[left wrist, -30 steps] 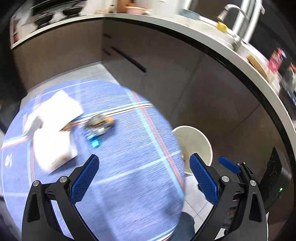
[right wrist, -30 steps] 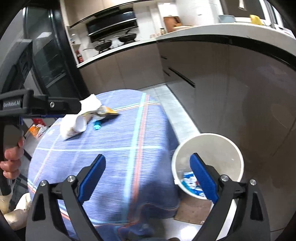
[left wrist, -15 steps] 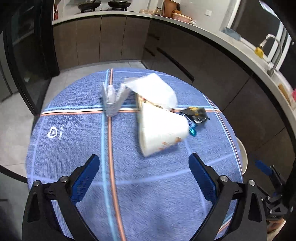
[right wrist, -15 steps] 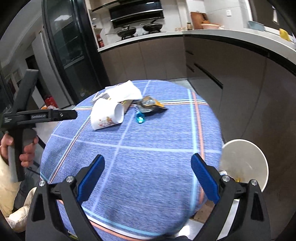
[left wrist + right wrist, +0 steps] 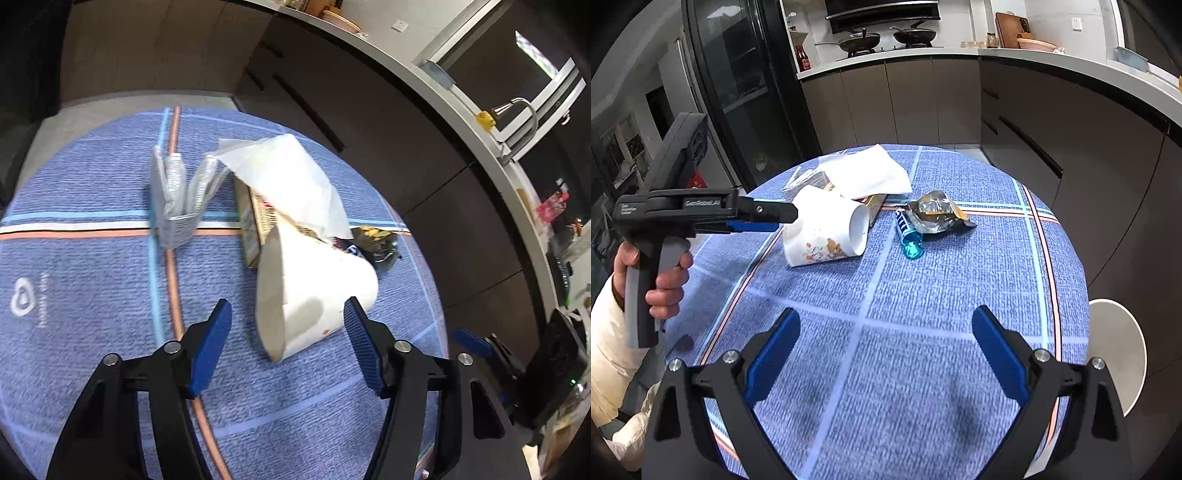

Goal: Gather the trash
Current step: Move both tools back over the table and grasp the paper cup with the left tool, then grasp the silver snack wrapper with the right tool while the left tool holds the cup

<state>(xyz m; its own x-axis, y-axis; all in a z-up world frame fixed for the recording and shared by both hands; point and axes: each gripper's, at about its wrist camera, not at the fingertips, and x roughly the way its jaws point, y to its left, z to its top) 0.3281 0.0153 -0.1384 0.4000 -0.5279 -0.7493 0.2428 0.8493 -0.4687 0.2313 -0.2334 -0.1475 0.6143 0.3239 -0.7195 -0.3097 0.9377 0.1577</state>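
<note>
A white paper cup [image 5: 314,288] lies on its side on the round table with a blue checked cloth [image 5: 92,280]; it also shows in the right wrist view [image 5: 823,230]. My left gripper [image 5: 288,332] is open, its jaws on either side of the cup's near end. Behind the cup lie a white napkin [image 5: 288,181], a clear plastic wrapper [image 5: 177,195], a flat printed box [image 5: 255,221] and a crumpled foil wrapper [image 5: 936,214] with a small blue wrapper [image 5: 908,236]. My right gripper [image 5: 884,350] is open and empty above the table's near part.
A white trash bin [image 5: 1115,350] stands on the floor at the table's right edge. Dark kitchen cabinets [image 5: 1052,129] and a counter with a tap [image 5: 517,118] curve round behind and to the right. The left gripper's body [image 5: 698,210] is at the table's left.
My left gripper has swung from the bin side to the trash pile and closed in on the cup. My right gripper has turned left from the bin to face the table.
</note>
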